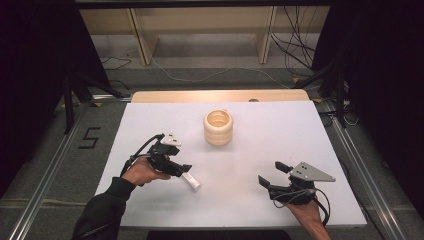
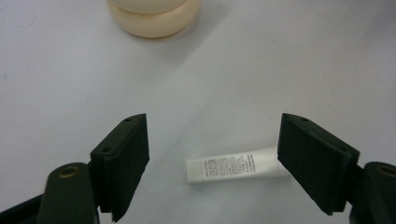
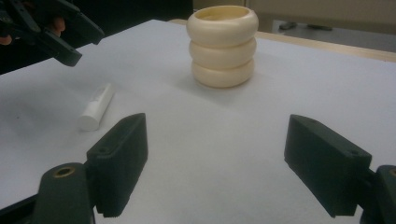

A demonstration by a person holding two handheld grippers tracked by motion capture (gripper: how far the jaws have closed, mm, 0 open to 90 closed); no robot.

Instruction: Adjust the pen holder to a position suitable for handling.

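Your left hand (image 1: 141,171) holds the left gripper (image 1: 181,169) low over the left part of the white table (image 1: 280,135), and its jaws are spread wide with nothing between the pads. In the left gripper view the white tube (image 2: 233,166) lies flat on the table in the gap between those jaws, its printed flat end toward the left jaw and its far end running behind the right jaw; you cannot tell from that view whether the jaw touches it. From the high view the tube (image 1: 190,180) sits just beside the gripper's tip, pointing toward your side of the table.

Farther back, near the middle of the table, the cream cup (image 1: 218,127) stands upright, ribbed in three stacked rings and open at the top. It is well apart from the tube and from both grippers. The right gripper view shows the cup (image 3: 222,45) ahead between the jaws, and the tube (image 3: 96,107) lying off to the left.

Your right hand (image 1: 306,211) holds the right gripper (image 1: 273,173) over the right near part of the table, jaws also spread wide and empty, with the grey plate (image 1: 311,172) on top
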